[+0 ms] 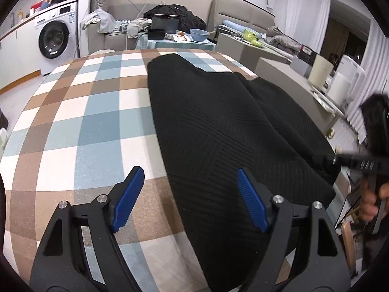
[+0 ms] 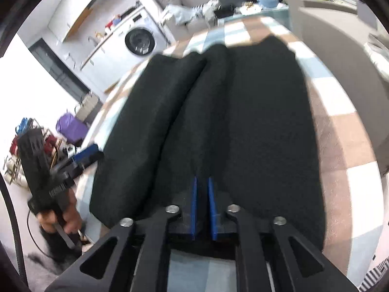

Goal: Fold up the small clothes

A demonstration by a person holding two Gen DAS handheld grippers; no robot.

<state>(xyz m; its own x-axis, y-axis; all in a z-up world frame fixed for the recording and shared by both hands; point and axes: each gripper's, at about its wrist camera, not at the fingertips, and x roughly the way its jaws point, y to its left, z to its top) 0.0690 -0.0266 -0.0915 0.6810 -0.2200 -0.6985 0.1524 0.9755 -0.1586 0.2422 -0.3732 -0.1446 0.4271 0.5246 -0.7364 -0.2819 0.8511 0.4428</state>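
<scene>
A black ribbed knit garment (image 1: 218, 121) lies lengthwise on the checked tablecloth (image 1: 85, 121), with long folds running along it (image 2: 255, 121). My left gripper (image 1: 188, 170) hovers open over the garment's near left edge; one blue pad is above the cloth, the other above the knit, and nothing is between them. It shows at the garment's left side in the right wrist view (image 2: 85, 155), held by a hand (image 2: 58, 219). My right gripper (image 2: 202, 178) sits at the near hem with its blue pads almost together, pinching a ridge of the black fabric. It meets the garment's right edge in the left wrist view (image 1: 323, 158).
The checked tablecloth (image 2: 340, 133) shows around the garment on both sides. A washing machine (image 1: 54, 39) stands at the far left. Behind the table are a sofa with clothes (image 1: 104, 22) and a small table with a blue bowl (image 1: 198, 34). Grey counters (image 1: 279, 73) run along the right.
</scene>
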